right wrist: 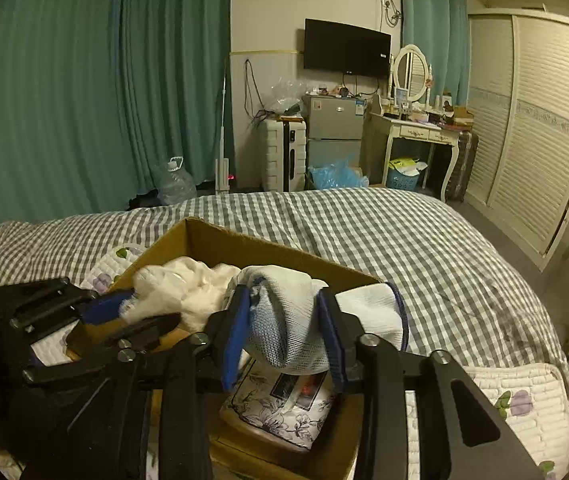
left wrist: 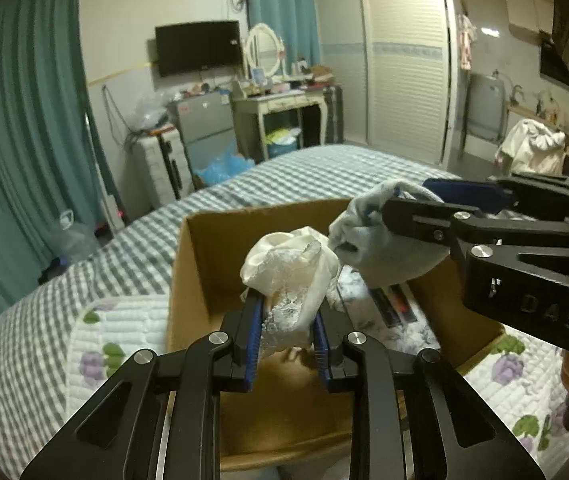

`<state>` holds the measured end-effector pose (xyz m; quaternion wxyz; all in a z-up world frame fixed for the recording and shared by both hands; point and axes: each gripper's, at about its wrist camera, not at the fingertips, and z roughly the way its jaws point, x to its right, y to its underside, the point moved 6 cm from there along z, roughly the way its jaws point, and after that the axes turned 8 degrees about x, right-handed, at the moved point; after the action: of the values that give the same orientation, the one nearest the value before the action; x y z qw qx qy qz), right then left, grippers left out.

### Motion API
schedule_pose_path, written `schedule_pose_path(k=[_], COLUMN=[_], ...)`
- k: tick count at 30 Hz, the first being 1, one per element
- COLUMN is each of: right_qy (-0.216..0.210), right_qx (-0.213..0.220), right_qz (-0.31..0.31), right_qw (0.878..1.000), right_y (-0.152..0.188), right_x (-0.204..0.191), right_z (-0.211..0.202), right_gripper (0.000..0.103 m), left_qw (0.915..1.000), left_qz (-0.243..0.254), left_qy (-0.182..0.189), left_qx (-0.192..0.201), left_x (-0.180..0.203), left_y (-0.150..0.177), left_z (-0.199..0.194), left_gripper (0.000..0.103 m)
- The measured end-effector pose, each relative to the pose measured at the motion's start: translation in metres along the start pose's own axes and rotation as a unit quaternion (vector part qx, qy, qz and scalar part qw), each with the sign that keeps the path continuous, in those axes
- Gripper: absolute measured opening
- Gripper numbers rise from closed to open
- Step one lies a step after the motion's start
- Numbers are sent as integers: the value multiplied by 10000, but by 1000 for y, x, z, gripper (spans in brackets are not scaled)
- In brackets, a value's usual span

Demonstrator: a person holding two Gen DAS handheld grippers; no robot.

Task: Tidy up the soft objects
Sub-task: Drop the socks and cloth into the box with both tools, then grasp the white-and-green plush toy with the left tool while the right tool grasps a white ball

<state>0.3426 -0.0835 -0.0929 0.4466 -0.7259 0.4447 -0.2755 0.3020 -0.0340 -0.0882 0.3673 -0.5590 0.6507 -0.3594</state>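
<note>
My left gripper point(left wrist: 287, 300) is shut on a crumpled white lace cloth point(left wrist: 290, 272) and holds it above the open cardboard box point(left wrist: 198, 272) on the bed. My right gripper point(right wrist: 284, 312) is shut on a pale blue-grey knit sock point(right wrist: 284, 320), also over the box point(right wrist: 244, 246). In the left wrist view the right gripper point(left wrist: 388, 200) comes in from the right with the sock point(left wrist: 380, 248) beside the lace cloth. In the right wrist view the left gripper point(right wrist: 124, 312) holds the white cloth point(right wrist: 180, 292) at the left. A floral-patterned item point(right wrist: 280, 408) lies in the box.
The box stands on a white quilted floral mat point(left wrist: 124, 328) on a grey checked bedspread point(right wrist: 404, 240). Behind the bed are teal curtains point(right wrist: 84, 80), a small fridge point(right wrist: 334, 128), a dressing table point(right wrist: 420, 132) and a louvred wardrobe point(right wrist: 532, 128).
</note>
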Motion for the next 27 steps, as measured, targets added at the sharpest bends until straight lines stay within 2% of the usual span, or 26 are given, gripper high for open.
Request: schedule_pose_path(k=[1, 3, 5, 8, 11, 13, 14, 16, 18, 23, 27], right_qy=[2, 112, 172, 316, 457, 541, 570, 606, 644, 715, 629], right_qx=[-36, 37, 83, 234, 492, 587, 650, 765, 775, 656, 445], right_qz=[21, 42, 82, 139, 215, 238, 255, 274, 223, -86, -259], right_qw=[10000, 9999, 9998, 9991, 9975, 9965, 9959, 9949, 9947, 9952, 9967], right_y=[-1, -5, -11, -26, -43, -54, -59, -66, -68, -54, -25], right_x=[1, 2, 3, 2, 2, -1, -3, -9, -15, -29, -39], right_z=[-1, -10, -23, -52, -98, -126, -140, -170, -194, -233, -234], right_gripper=[47, 55, 56, 59, 66, 69, 71, 80, 82, 86, 86], left_qw=[10000, 9999, 9997, 9994, 9984, 9973, 9966, 9943, 9930, 9919, 9930], left_qz=[-3, 2, -25, -110, -143, -125, -131, -155, -200, -296, -336], left_qy=[-12, -134, -227, -228, -291, -321, -344, -389, -390, -378, -555], left_qx=[-53, -43, 91, 241, 452, 643, 730, 975, 1099, 1178, 984], left_x=[0, 1, 0, -4, -9, -13, -14, -18, -20, -18, -15], left_y=[0, -2, -8, -21, -37, -48, -51, -60, -63, -50, -19], left_z=[-1, -9, -24, -56, -97, -130, -142, -173, -196, -230, -223], left_gripper=[37, 69, 76, 77, 77, 83, 91, 92, 92, 92, 92])
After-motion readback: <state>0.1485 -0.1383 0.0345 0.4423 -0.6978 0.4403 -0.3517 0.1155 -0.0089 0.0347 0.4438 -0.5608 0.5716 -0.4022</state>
